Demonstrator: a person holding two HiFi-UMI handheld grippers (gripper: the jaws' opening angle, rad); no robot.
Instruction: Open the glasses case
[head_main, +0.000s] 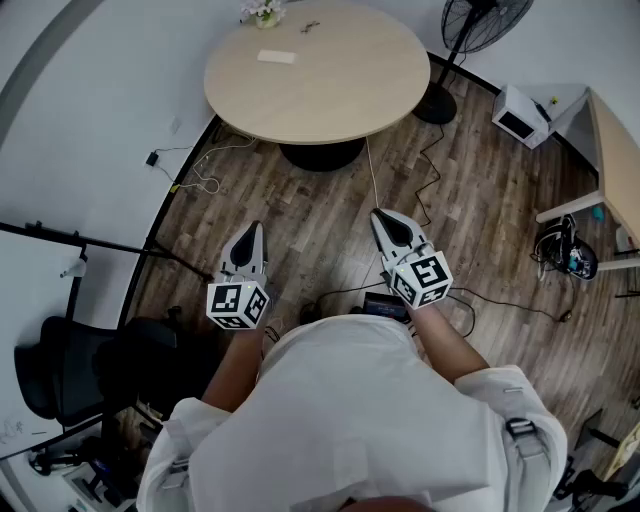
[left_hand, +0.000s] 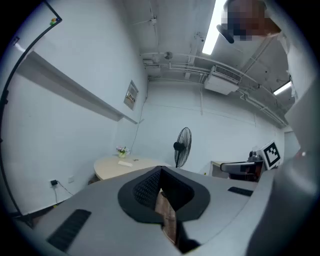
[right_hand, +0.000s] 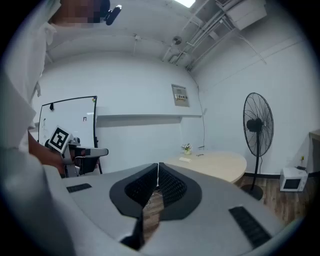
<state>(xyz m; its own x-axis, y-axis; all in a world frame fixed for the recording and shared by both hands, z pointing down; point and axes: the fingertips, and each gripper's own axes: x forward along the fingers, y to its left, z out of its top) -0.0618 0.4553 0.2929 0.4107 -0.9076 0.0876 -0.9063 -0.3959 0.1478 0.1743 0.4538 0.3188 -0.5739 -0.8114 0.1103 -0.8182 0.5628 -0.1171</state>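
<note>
While left gripper (head_main: 252, 240) and right gripper (head_main: 385, 222) both hang empty, jaws together, the likely glasses case (head_main: 277, 57) lies well apart on the round counter (head_main: 340, 90); judgement: walk close, part 1 gripper's jaws before reaching

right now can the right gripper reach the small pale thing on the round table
Probably not. The right gripper is near the body, floor lies before the round table, and the pale thing sits on its far side.
</note>
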